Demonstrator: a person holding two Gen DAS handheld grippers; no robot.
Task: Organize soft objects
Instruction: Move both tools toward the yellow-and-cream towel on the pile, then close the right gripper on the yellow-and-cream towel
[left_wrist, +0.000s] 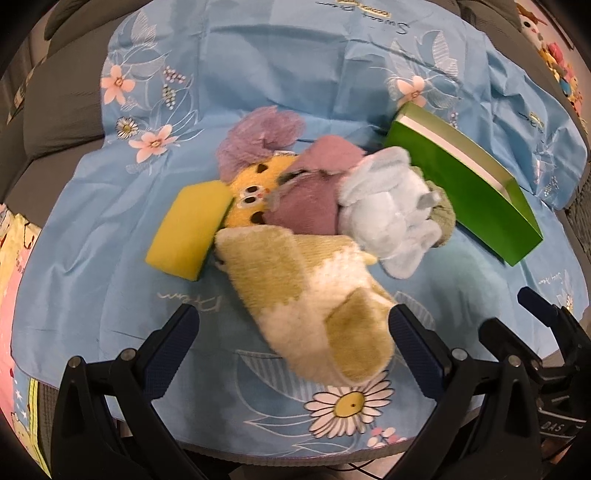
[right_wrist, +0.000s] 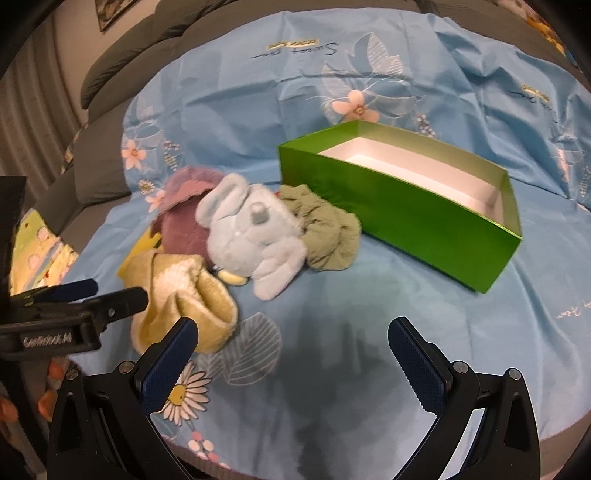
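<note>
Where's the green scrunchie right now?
In the right wrist view the green scrunchie lies on the blue cloth, touching the light blue plush on its left, with the green box close on its right.

Sheet (left_wrist: 295, 74): sky blue, printed pink blossoms, white daisies with yellow centres, pale outlined leaves, dark script lettering.
Box (right_wrist: 424, 218) on sheet: bright green outside, white inside.
Plush toy (right_wrist: 251, 229) just left of box: pale blue.
Cloth (right_wrist: 328, 229) between toy and box: olive green.
Towel (left_wrist: 310, 195) left of toy: mauve.
Mitt (left_wrist: 314, 295): yellow-and-white blocks.
Sponge (left_wrist: 188, 232): yellow, green edge.
Mesh puff (left_wrist: 258, 136): lilac.
Gripper pads (right_wrist: 166, 373): dark blue, black frames.
</note>
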